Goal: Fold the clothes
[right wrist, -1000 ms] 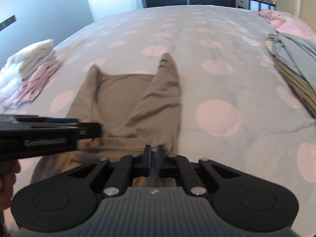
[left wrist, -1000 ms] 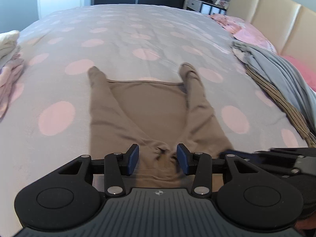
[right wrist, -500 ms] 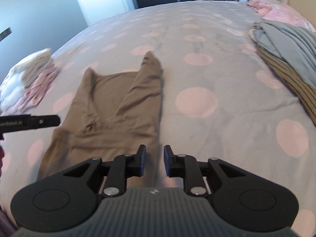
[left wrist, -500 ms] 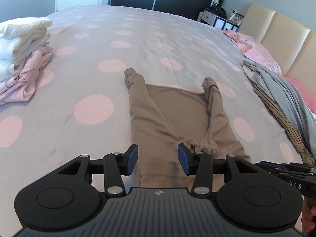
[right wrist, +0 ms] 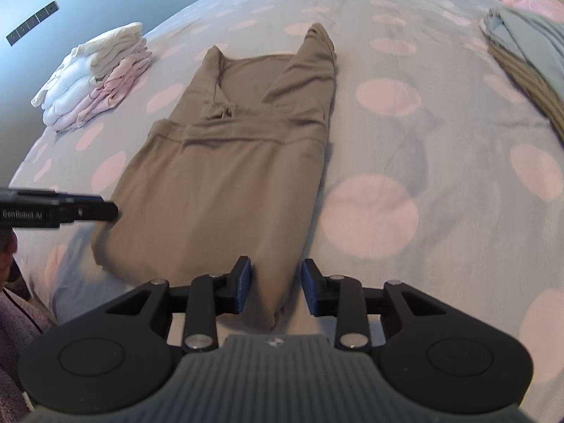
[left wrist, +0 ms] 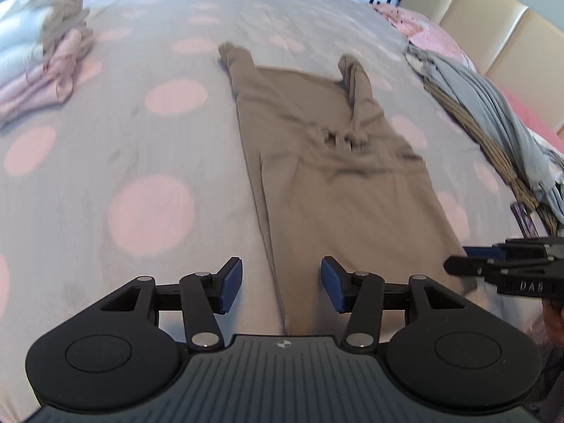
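Brown top (right wrist: 225, 176) flat on spotty bed (right wrist: 405, 112). My left claw (left wrist: 281, 284) and right claw (right wrist: 276, 286) just opening, holding nothing; folded pile (right wrist: 95, 74) at 10 o'clock.

The garment (right wrist: 225, 162) lies mid-bed (right wrist: 423, 123), a folded stack (right wrist: 95, 77) to its left, heaped clothes (right wrist: 528, 49) to its right.

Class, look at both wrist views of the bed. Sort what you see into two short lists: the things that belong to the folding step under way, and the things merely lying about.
In the job:
- brown garment, spread flat
- left gripper, open at its near left edge
- right gripper, open at its near right corner

Lying about:
- stack of folded clothes
- grey and striped pile
- spotted bedcover
- headboard
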Available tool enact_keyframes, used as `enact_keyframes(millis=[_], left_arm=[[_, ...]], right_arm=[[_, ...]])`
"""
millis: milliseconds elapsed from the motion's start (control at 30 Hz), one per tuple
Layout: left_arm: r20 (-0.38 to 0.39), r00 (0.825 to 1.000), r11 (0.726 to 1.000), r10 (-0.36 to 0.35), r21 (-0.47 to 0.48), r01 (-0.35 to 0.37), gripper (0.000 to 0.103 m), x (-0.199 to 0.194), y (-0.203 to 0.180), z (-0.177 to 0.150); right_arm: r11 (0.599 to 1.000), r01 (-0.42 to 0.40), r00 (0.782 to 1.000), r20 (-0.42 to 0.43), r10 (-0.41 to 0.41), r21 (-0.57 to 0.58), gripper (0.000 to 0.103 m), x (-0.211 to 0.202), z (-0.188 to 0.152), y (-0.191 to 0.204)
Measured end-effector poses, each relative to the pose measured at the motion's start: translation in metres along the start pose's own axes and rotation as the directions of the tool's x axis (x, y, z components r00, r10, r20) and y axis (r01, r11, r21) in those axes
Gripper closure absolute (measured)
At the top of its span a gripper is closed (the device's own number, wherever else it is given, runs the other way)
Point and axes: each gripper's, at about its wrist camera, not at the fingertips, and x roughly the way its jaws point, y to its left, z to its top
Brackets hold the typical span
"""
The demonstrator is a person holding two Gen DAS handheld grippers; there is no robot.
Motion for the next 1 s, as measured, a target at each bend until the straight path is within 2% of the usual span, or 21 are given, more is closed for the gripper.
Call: enact_keyframes(millis=[133,400,733,833,933,1000], left_arm=[[0.013,0.999,1.0,-0.031,0.001,0.031,0.053,-0.001,0.007,-0.015],[0.009,0.999,0.997,-0.043,-0.058,0.044,0.053,-0.008,0.015,-0.016],[-0.005,0.998,0.998,-0.056,-0.028,0.056,0.053,0.003,0.009,-0.015],[-0.001,0.998,0.998,-0.057,0.004,0.057,0.061,0.005,0.003,-0.014],[-0.007,0.996,0.996,-0.086,0.019,0.086,0.08,0.006,0.0,-0.012],[-0.007,0.996,0.996,-0.087,0.033,0.087,0.084,0.006,-0.003,-0.012]], right_arm=[[0.999,-0.023,1.0,-0.009,0.023,0.027,0.068,0.0,-0.003,-0.002],[0.993,-0.063,0.997,-0.038,0.067,0.1,0.066,-0.001,-0.002,-0.006],[0.994,-0.067,0.997,-0.041,0.071,0.092,0.065,0.009,-0.006,0.0],[0.994,-0.07,0.997,-0.039,0.073,0.08,0.075,0.011,-0.005,0.003],[0.994,-0.078,0.996,-0.034,0.081,0.079,0.079,0.01,-0.005,0.004],[0.994,-0.076,0.996,-0.029,0.079,0.076,0.081,0.009,-0.005,0.005]])
